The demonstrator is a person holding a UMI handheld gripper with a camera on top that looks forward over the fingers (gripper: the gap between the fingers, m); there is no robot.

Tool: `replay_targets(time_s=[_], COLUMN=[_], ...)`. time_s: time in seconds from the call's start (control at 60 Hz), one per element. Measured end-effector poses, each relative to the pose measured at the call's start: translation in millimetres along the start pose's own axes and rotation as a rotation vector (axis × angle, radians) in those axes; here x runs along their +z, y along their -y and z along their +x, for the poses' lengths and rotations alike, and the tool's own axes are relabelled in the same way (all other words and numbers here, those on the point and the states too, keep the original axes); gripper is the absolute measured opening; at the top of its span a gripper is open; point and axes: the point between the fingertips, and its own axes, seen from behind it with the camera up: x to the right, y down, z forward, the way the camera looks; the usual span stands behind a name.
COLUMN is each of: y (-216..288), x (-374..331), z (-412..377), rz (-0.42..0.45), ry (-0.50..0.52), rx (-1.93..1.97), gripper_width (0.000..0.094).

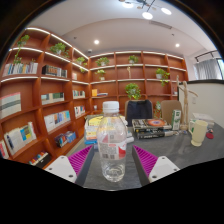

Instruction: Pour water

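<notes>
A clear plastic water bottle (113, 138) with a white and red label stands upright on the grey table (170, 150). It stands between my gripper's (113, 163) two fingers, with a narrow gap at each side. The gripper is open, its magenta pads (81, 159) flanking the bottle's lower part. A pale cup (198, 131) stands on the table beyond the right finger, to the right of the bottle.
A stack of books (151, 126) lies on the table behind the bottle, with more items by the cup. A dark chair (139, 108) stands beyond the table. Wooden bookshelves (40, 95) with books and potted plants (132, 91) line the left and back walls.
</notes>
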Motion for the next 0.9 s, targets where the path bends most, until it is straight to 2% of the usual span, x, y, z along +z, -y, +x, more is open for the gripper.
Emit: replay_targets(time_s=[0.15, 0.2, 0.267, 0.4, 0.433, 0.5, 0.517, 0.75, 0.9], y=[3.2, 2.7, 2.9, 1.7, 1.0, 0.7, 1.2, 5.1, 27.7], x=[26.4, 33.0, 35.5, 39.1, 38.6, 38.9, 39.2, 37.9, 38.2], z=[-0.4, 0.0, -0.7, 0.6, 1.5, 2.4, 2.9, 25.3, 77.4], rz=[0.011, 0.009, 0.0, -0.01, -0.01, -0.014, -0.012, -0.028, 0.001], ry=[0.001, 0.001, 0.003, -0.022, -0.029, -0.032, -0.03, -0.023, -0.029], rx=[0.04, 0.048, 0.047, 0.0, -0.006, -0.004, 0.002, 0.062, 0.31], gripper_width=[0.0784, 0.073, 0.0592, 0.0535, 0.0461, 0.0416, 0.0381, 0.038, 0.0381])
